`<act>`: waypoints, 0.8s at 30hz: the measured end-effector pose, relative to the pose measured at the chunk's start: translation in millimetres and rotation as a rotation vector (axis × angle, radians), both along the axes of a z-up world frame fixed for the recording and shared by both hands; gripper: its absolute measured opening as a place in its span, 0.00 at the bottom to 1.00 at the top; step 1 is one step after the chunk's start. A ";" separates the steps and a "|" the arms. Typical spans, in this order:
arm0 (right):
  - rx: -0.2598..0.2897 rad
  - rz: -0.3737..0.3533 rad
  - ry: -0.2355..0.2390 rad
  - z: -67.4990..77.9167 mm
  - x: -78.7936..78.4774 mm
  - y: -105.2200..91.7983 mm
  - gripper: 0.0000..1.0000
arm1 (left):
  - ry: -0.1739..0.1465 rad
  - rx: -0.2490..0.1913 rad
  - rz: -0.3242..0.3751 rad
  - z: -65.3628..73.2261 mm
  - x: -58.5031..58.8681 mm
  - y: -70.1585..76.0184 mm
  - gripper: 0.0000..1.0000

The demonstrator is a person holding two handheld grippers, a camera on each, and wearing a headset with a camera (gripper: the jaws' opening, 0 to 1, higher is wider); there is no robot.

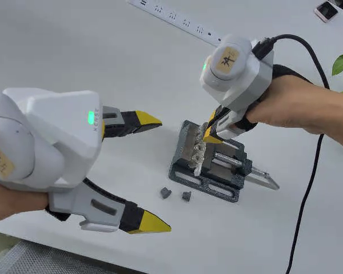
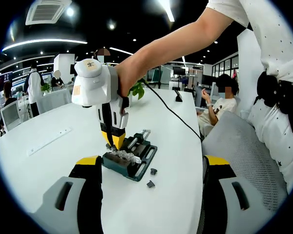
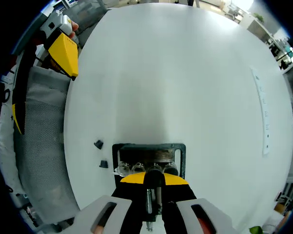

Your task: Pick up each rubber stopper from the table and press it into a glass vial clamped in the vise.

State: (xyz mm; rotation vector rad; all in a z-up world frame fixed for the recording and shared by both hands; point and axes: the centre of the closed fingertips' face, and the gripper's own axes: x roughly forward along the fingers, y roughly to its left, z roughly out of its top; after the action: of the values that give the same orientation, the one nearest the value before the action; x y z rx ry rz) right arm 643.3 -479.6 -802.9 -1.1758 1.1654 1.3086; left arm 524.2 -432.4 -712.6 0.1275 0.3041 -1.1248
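Two yellow-tipped jaws of the right gripper [image 3: 154,179] stand almost together, pinching what looks like a small dark grey rubber stopper [image 3: 154,176]. They sit right over the row of clear glass vials [image 3: 136,168] clamped in the dark grey metal vise [image 3: 149,147]. I cannot tell which vial mouth the stopper is meeting, or whether it has entered.

Risk lies in that alignment. If the stopper comes down off-centre it may tip on the rim and spring out of the pinch. A hard push at a slant could crack the glass or lever a vial in the clamp. The broad jaw tips may also knock the neighbouring vials, which stand touching or nearly so.

Beside the vise, two loose dark grey stoppers [image 1: 166,193] [image 1: 186,196] lie on the white desk [image 1: 103,57], near each other, awaiting their turn.

In the head view the right hand [image 1: 286,105] reaches in from the right edge. It tips its gripper steeply down, so the jaws point at the vise top. The left gripper [image 1: 148,171] is held low and close to the person, well apart from the vise. Its jaws are spread wide with nothing between them and aim roughly toward the work.
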 end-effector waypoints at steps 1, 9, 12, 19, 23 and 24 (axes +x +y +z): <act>0.011 0.000 0.000 0.0 0.5 0.0 0.06 | -0.002 0.002 -0.004 0.7 -0.9 -0.3 0.84; 0.048 -0.012 -0.010 0.3 -0.2 -0.8 0.07 | 0.004 0.004 -0.006 0.6 -3.1 -1.3 0.83; 0.056 -0.020 -0.010 0.6 0.3 -0.1 0.07 | 0.002 0.000 -0.006 1.6 -3.7 -2.1 0.83; 0.075 -0.036 -0.017 3.6 3.2 -0.4 0.08 | 0.005 0.002 -0.004 0.4 -3.7 -2.0 0.83; 0.098 -0.051 -0.016 8.9 4.0 -0.9 0.08 | 0.005 0.000 -0.004 0.7 -3.6 -2.4 0.83; 0.107 -0.052 -0.020 11.0 3.9 -1.0 0.07 | 0.004 -0.001 -0.003 0.9 -3.4 -2.5 0.83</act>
State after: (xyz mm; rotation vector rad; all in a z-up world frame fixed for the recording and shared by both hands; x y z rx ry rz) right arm 647.3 -480.6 -791.9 -1.0715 1.0911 1.3009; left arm 520.8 -434.9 -711.7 0.1248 0.3073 -1.1284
